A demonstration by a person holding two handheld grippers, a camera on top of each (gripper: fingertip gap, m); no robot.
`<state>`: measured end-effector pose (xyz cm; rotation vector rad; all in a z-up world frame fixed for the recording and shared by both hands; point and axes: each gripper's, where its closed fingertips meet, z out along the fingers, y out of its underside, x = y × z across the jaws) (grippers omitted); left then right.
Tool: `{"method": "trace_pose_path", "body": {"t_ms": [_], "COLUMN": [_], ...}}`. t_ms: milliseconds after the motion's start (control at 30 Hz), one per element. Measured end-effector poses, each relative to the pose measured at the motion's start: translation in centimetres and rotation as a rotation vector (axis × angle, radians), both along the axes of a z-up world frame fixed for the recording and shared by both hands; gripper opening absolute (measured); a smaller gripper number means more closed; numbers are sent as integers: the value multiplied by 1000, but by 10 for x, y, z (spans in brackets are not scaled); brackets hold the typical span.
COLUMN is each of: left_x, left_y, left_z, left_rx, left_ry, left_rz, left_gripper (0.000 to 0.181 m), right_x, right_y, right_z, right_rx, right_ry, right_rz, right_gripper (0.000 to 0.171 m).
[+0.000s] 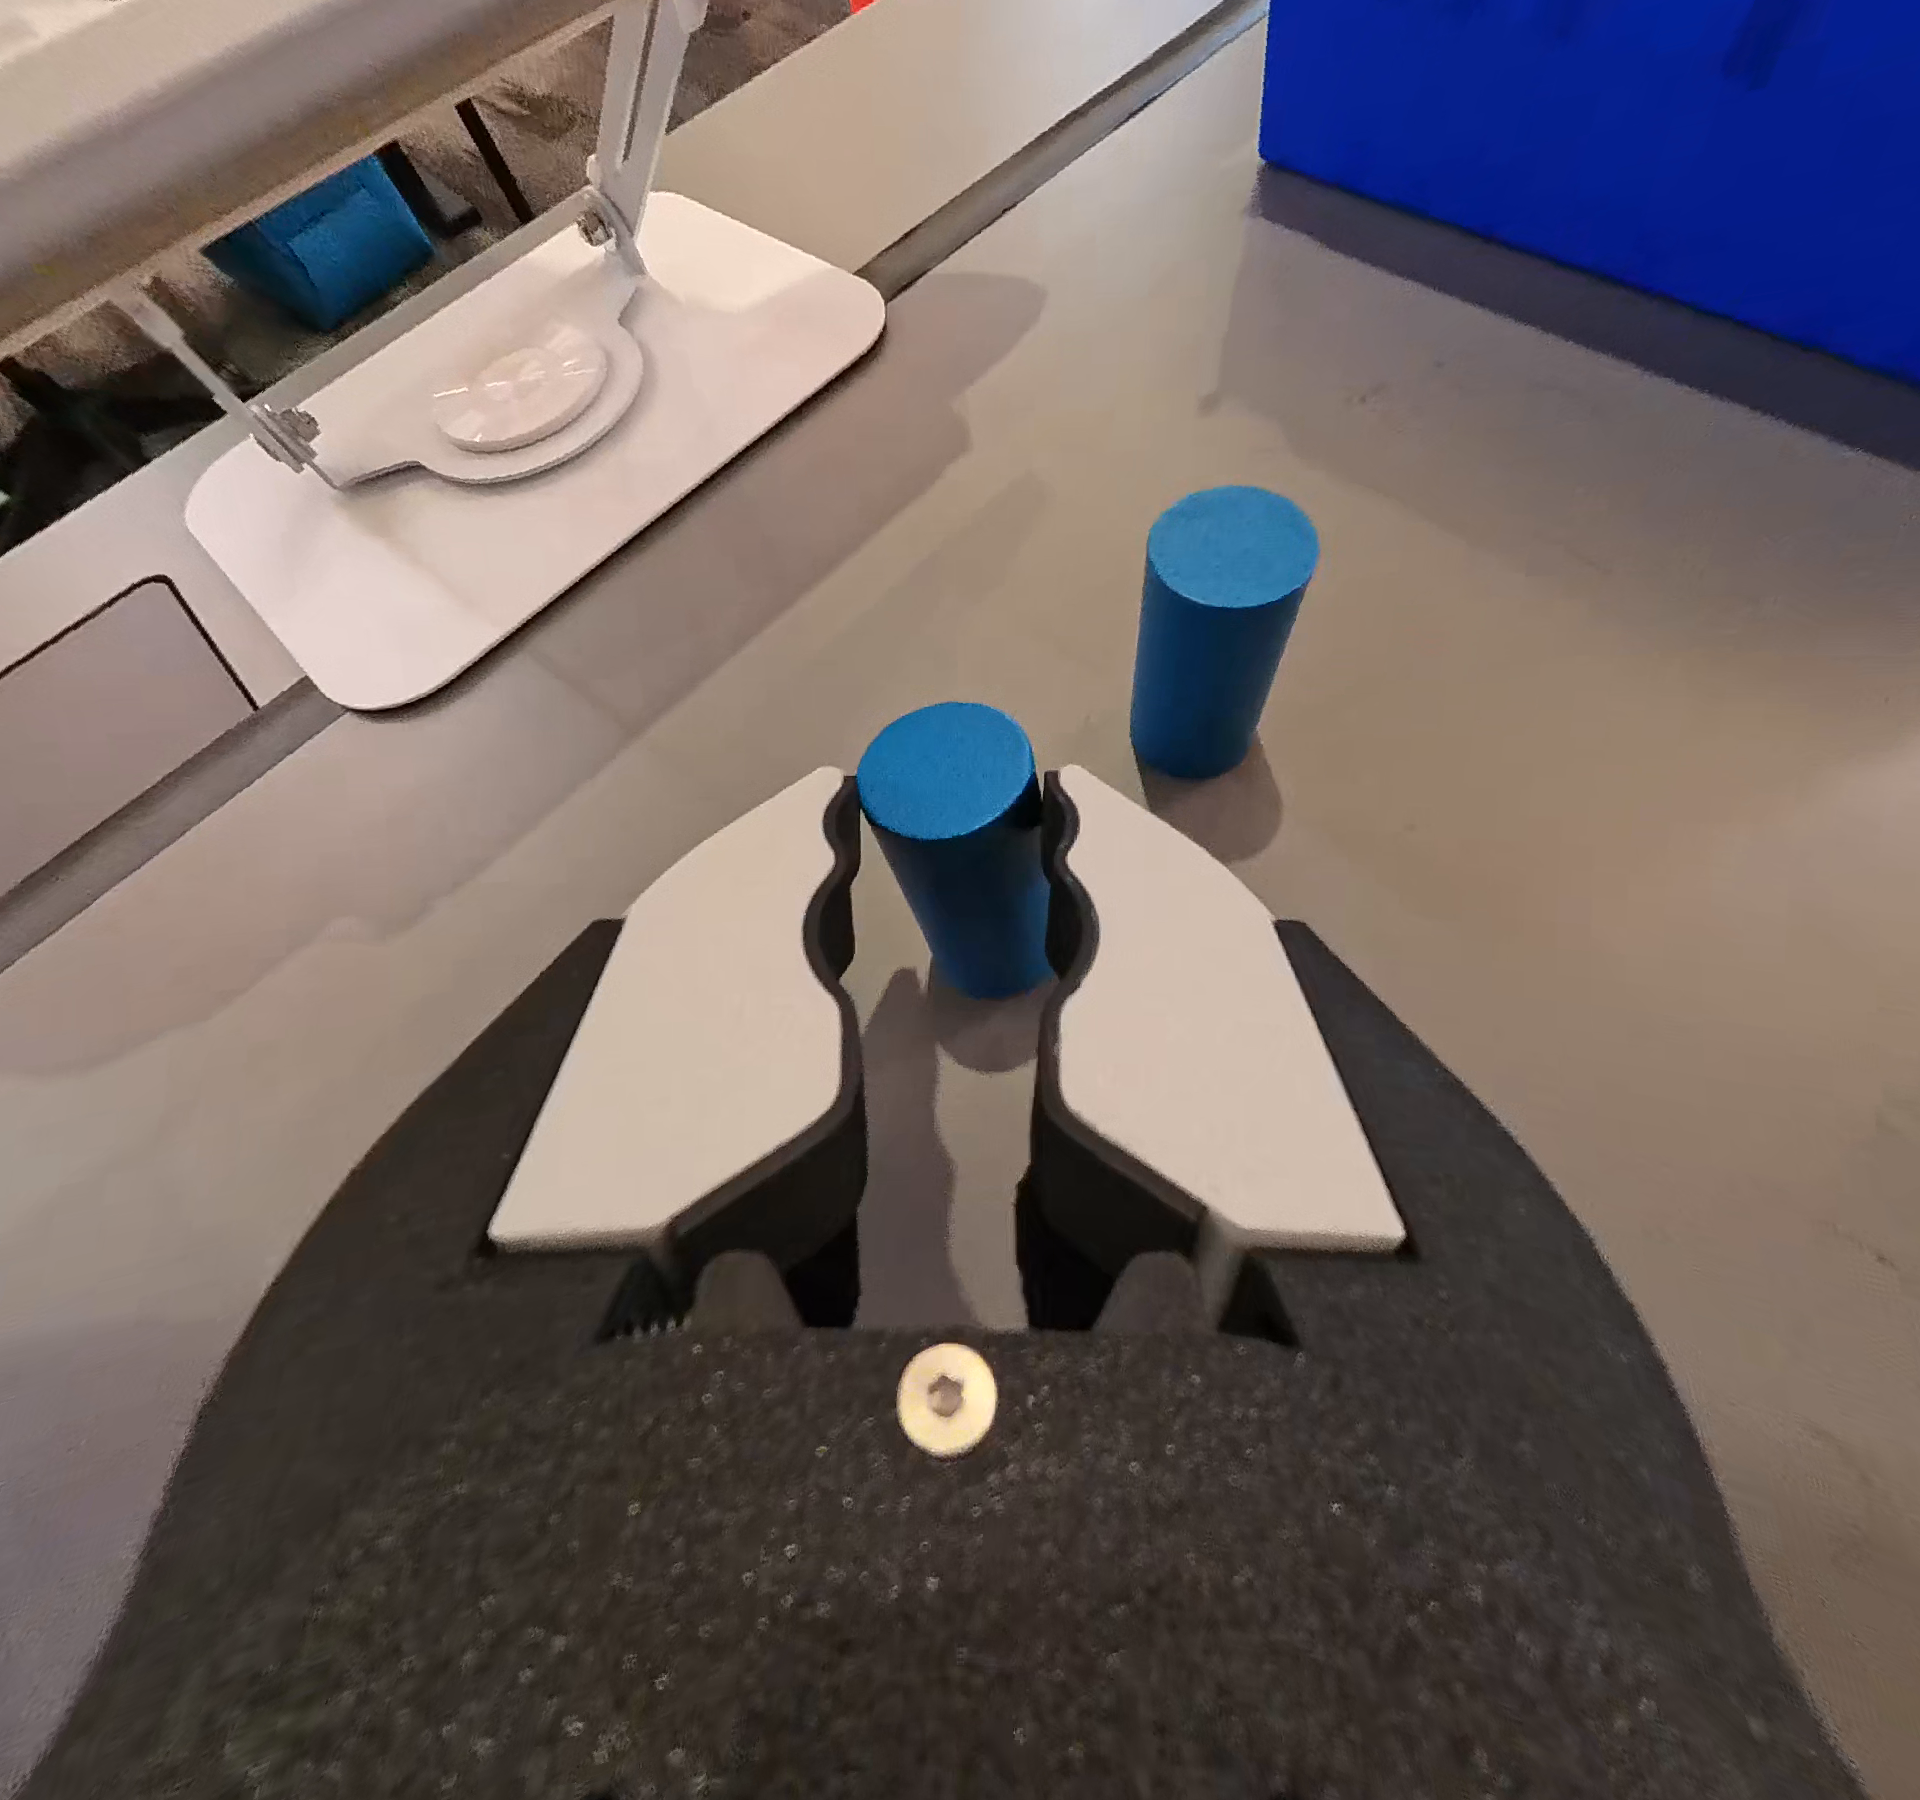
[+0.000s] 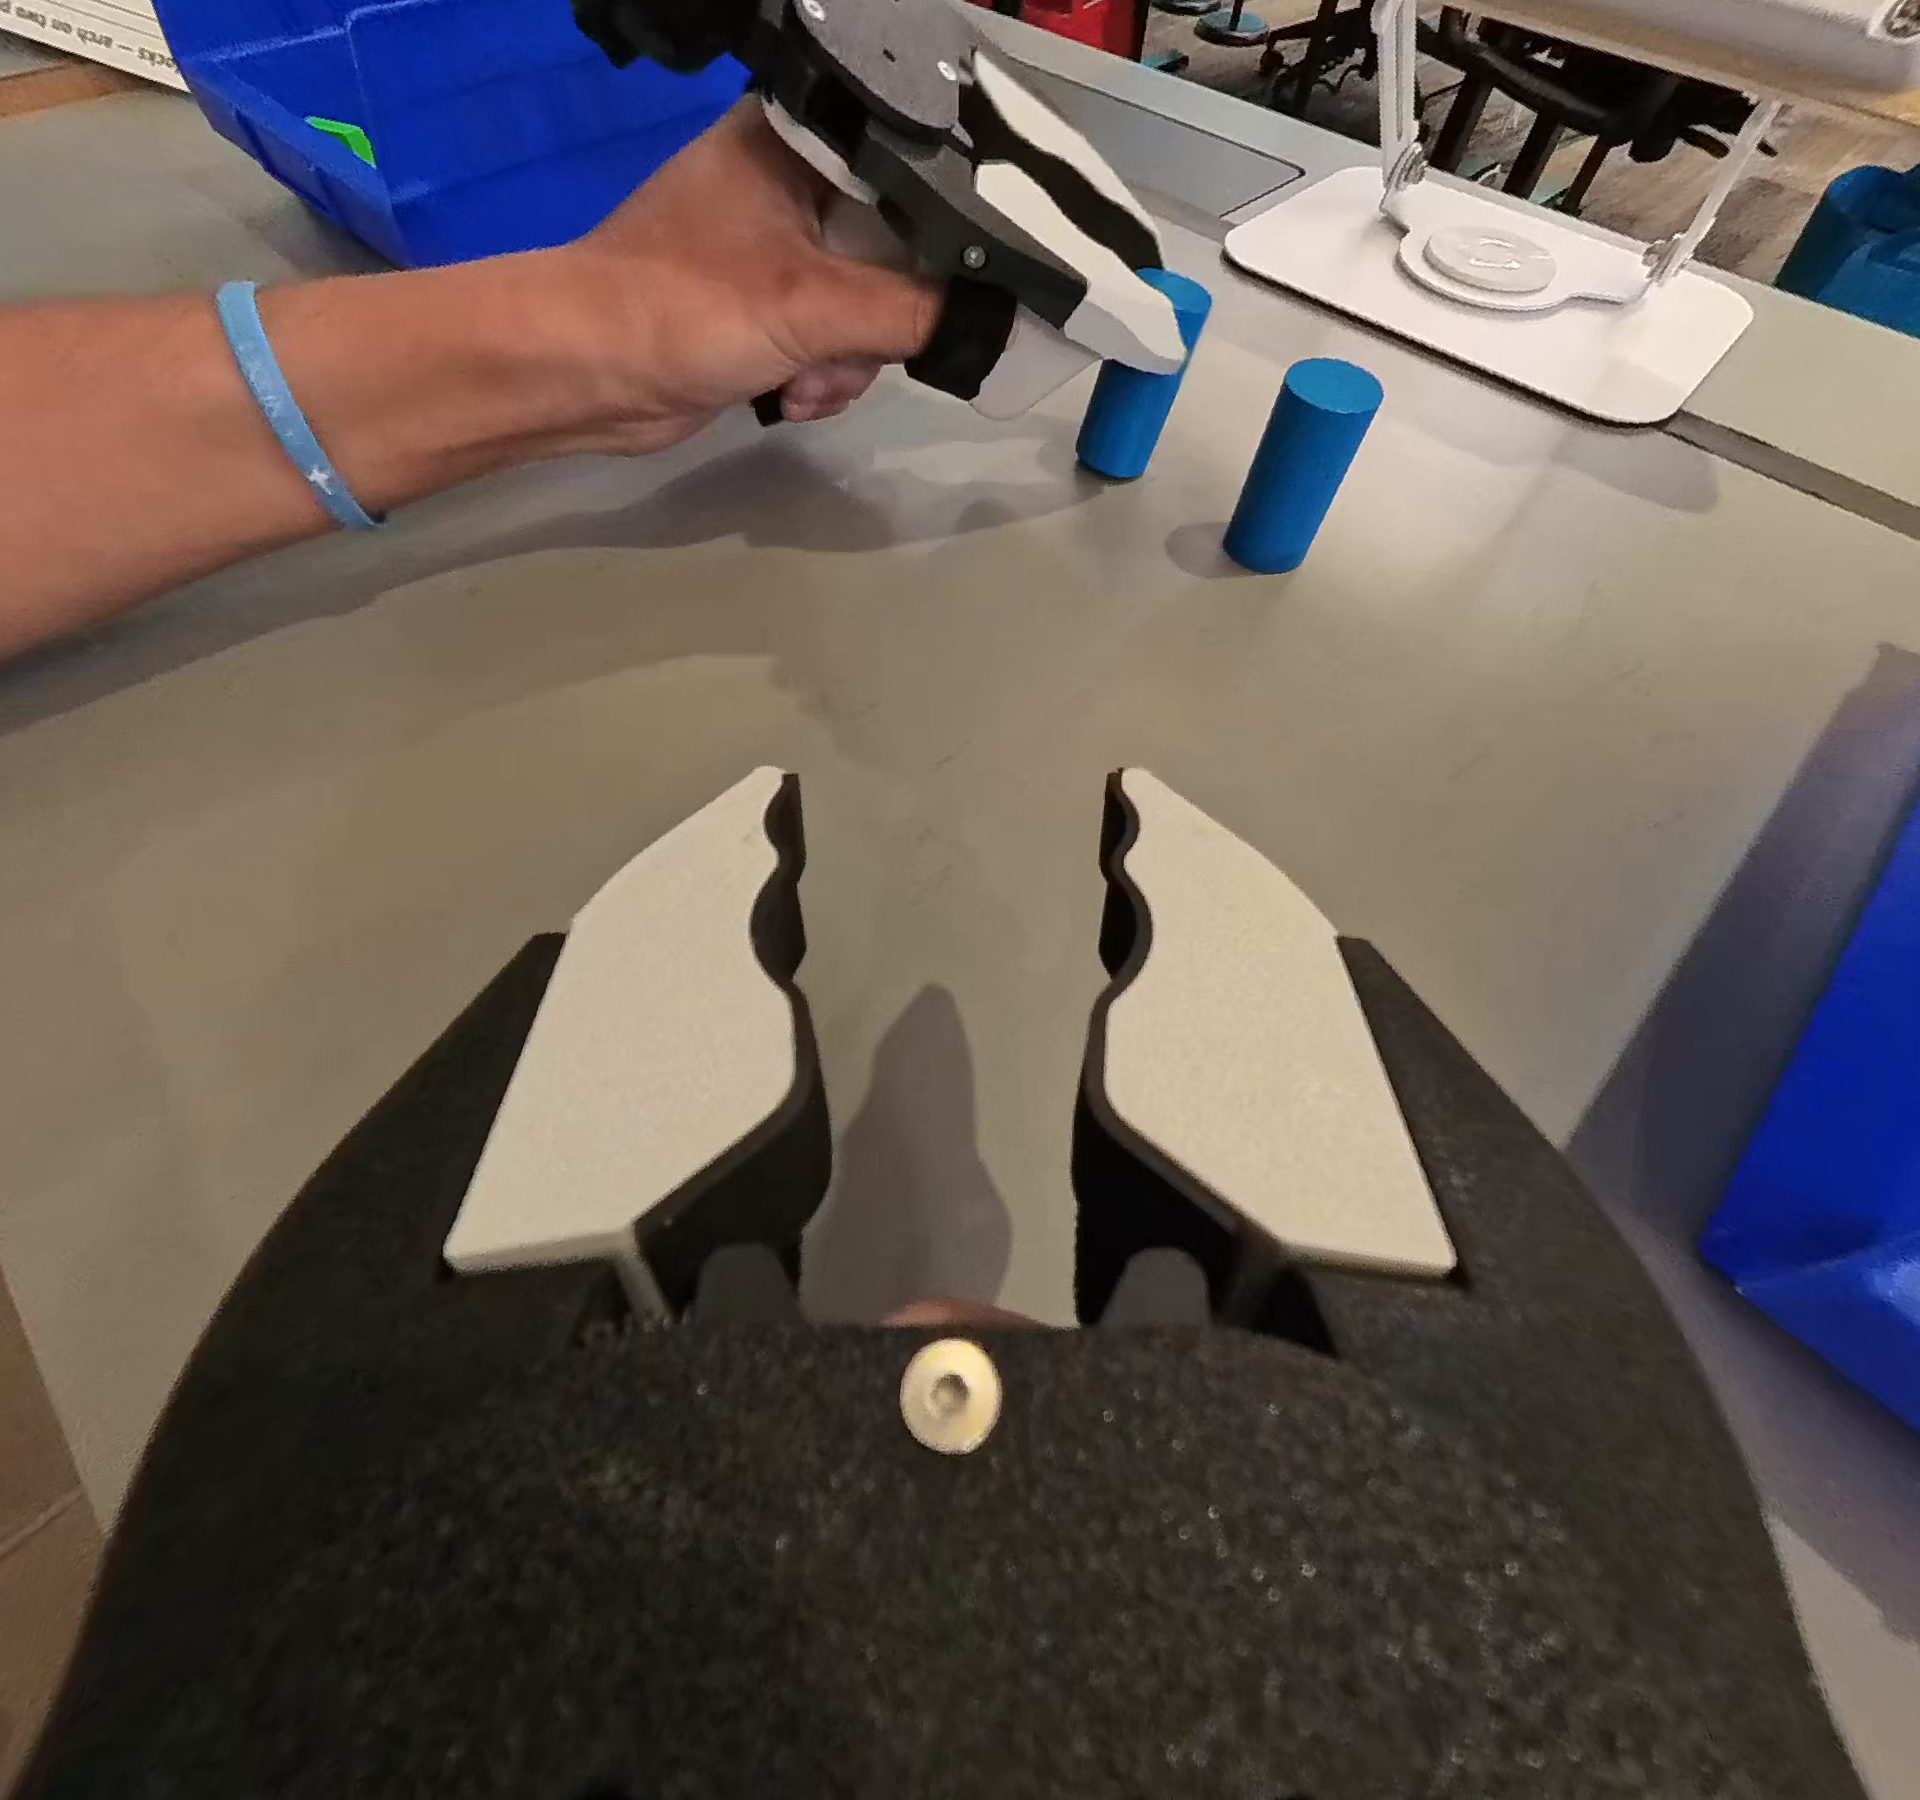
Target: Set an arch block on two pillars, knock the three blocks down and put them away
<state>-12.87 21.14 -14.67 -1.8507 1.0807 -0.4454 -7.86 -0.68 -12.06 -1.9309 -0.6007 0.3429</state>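
Your left gripper (image 1: 948, 794) clamps one pillar (image 1: 961, 877) upright beside its twin (image 1: 1216, 628).
Spacing it for the arch, likely; right gripper (image 2: 951, 794) wide, empty.

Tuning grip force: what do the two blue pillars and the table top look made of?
Held pillar and free pillar: matte, finely grainy blue with no shine, so likely foam or painted wood; cannot tell which. Table top: smooth grey surface with soft reflections and faint scuffs, probably laminate or coated board. The left gripper is shut on the held pillar, with no visible dent.
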Motion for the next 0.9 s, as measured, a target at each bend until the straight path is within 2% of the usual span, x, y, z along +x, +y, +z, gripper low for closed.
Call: {"method": "trace_pose_path", "body": {"t_ms": [333, 433, 467, 567, 667, 767, 800, 900], "left_x": [-4, -10, -14, -27, -47, -79, -93, -140], "left_y": [-6, -15, -21, -62, -125, -171, -184, -206], "left_z": [-5, -1, 3, 23, 41, 41, 37, 39], "left_rx": [-27, -28, -34, -103, -206, -329, -384, -479], "left_ry": [-25, 2, 3, -88, -235, -327, -316, -390], "left_rz": [15, 25, 31, 26, 3, 84, 118, 266], "left_gripper": [33, 52, 53, 53, 54, 54, 59, 63], "right_x": [-4, -4, -4, -6, -7, -8, -8, -9], "right_y": [-3, -4, -5, -6, -8, -8, -8, -9], "right_z": [-2, 1, 2, 3, 3, -1, -2, -8], "right_rx": [-10, -4, -3, -6, -7, -20, -26, -44], "right_ry": [-14, -22, -19, -8, -7, -2, 5, 9], "right_rz": [15, 16, 17, 27, 40, 45, 46, 50], "right_gripper": [55, 55, 55, 55, 55, 55, 55, 55]}}
